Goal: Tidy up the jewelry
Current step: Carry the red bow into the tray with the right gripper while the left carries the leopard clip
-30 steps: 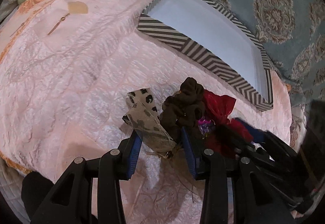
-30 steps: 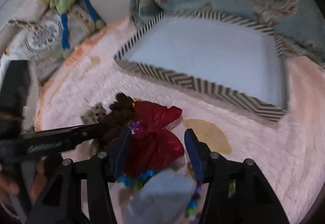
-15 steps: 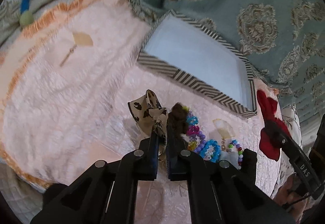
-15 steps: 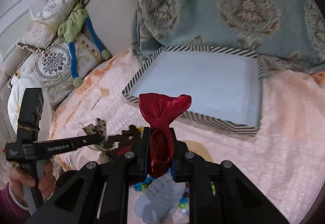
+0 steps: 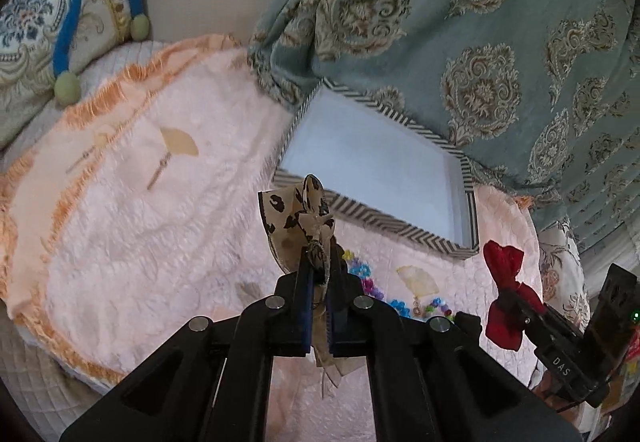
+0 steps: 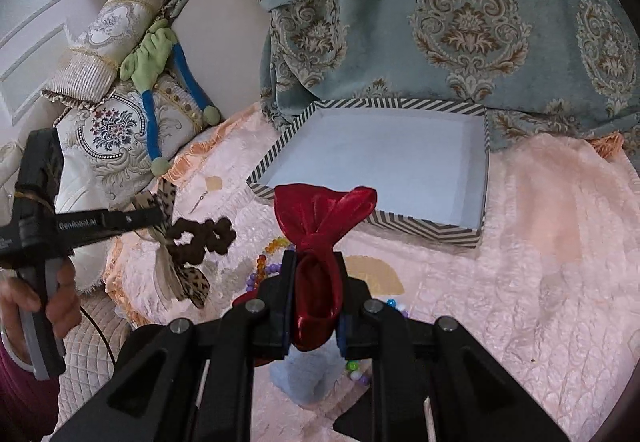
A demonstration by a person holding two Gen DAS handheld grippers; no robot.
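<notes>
Left wrist view: my left gripper [image 5: 318,274], wide open a second ago, now clenches the leopard-print bow [image 5: 296,213]; my right gripper [image 6: 314,294] grips the red velvet bow [image 6: 320,217]. Both are lifted off the pile, ready for the striped box [image 6: 432,228].

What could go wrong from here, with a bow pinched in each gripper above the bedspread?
1. The brown scrunchie seems snagged on the leopard bow in the left gripper; it may drop off or land in the tray unsorted.
2. The left gripper pinches only the bow's thin knot, so it could slip.
3. The right gripper squeezes the red velvet bow, which may crease.
</notes>
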